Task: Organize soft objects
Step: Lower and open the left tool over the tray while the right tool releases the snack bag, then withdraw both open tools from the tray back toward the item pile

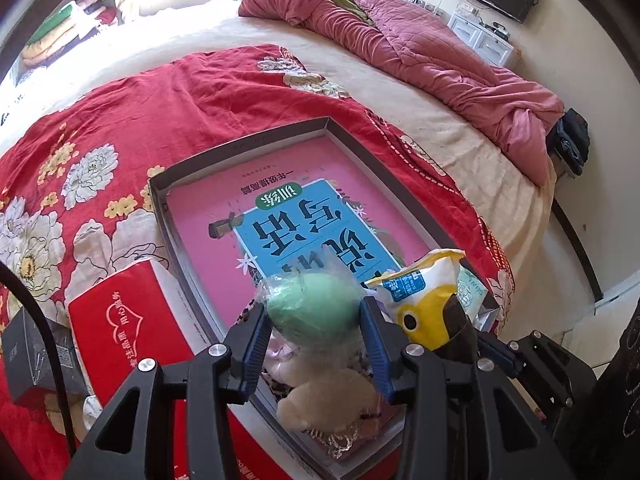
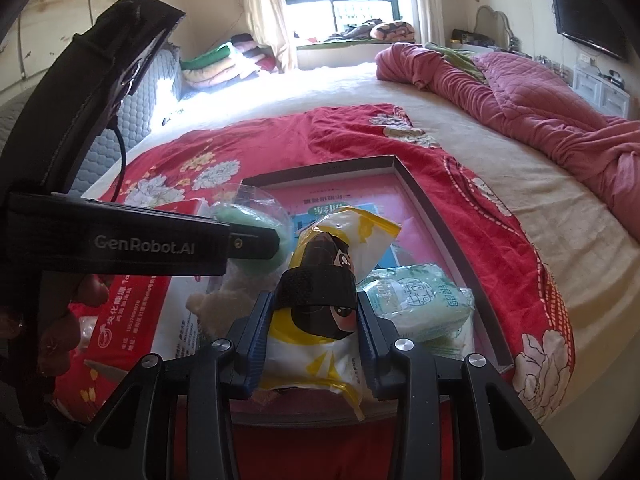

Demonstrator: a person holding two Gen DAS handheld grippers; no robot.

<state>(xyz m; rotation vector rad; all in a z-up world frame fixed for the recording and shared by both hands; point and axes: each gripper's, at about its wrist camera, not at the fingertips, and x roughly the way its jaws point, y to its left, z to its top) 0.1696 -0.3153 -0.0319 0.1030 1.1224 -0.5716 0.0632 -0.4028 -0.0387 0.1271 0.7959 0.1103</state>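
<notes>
My left gripper (image 1: 314, 320) is shut on a green soft ball in clear wrap (image 1: 314, 308), held above the near end of a grey box lid (image 1: 240, 148) with a pink book (image 1: 224, 240) inside. My right gripper (image 2: 314, 320) is shut on a yellow-and-white snack packet (image 2: 320, 344) over the same tray; the packet also shows in the left wrist view (image 1: 424, 300). A cream plush toy (image 1: 332, 400) lies in the tray under my left gripper. A pale green tissue pack (image 2: 420, 300) lies in the tray to the right. The green ball shows in the right wrist view (image 2: 252, 220).
The tray rests on a red floral blanket (image 1: 120, 120) on a large bed. A red tissue box (image 1: 120, 328) and a dark box (image 1: 32, 352) lie left of the tray. A pink quilt (image 1: 420, 48) is heaped at the far right. The bed edge drops off at right.
</notes>
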